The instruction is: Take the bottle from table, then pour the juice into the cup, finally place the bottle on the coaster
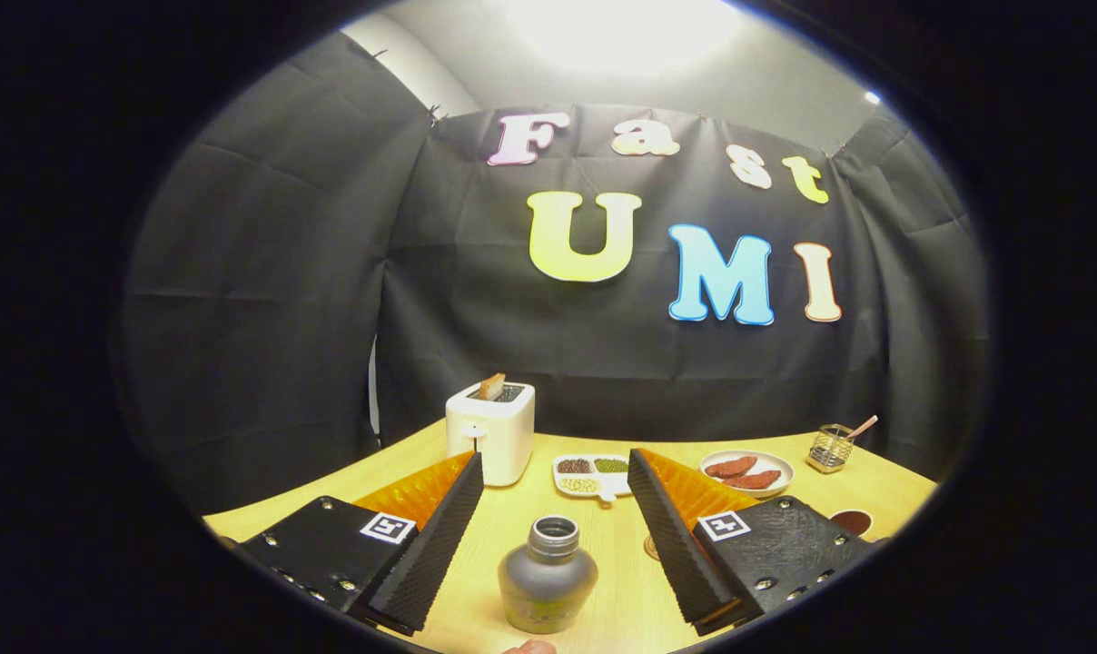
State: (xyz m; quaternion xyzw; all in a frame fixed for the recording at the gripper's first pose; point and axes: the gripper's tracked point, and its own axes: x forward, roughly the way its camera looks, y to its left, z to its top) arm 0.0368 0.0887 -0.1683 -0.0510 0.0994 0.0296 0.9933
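Observation:
A small grey bottle (548, 577) with an open neck stands upright on the wooden table (603, 590). It sits between my two fingers, back near their bases. My gripper (556, 461) is open wide, and its ribbed black fingers (439, 536) pass on either side of the bottle without touching it. A dark brown round thing (851, 521) lies on the table to the right of the right finger; I cannot tell whether it is the coaster or the cup. A small round edge (650, 547) peeks out beside the right finger's inner face.
Beyond the left fingertip a white toaster (491, 431) holds a slice of bread. A divided dish of grains (592, 474) lies just ahead of the fingers. A white plate with sausages (748, 470) and a small wire holder with a spoon (830, 447) stand at the far right.

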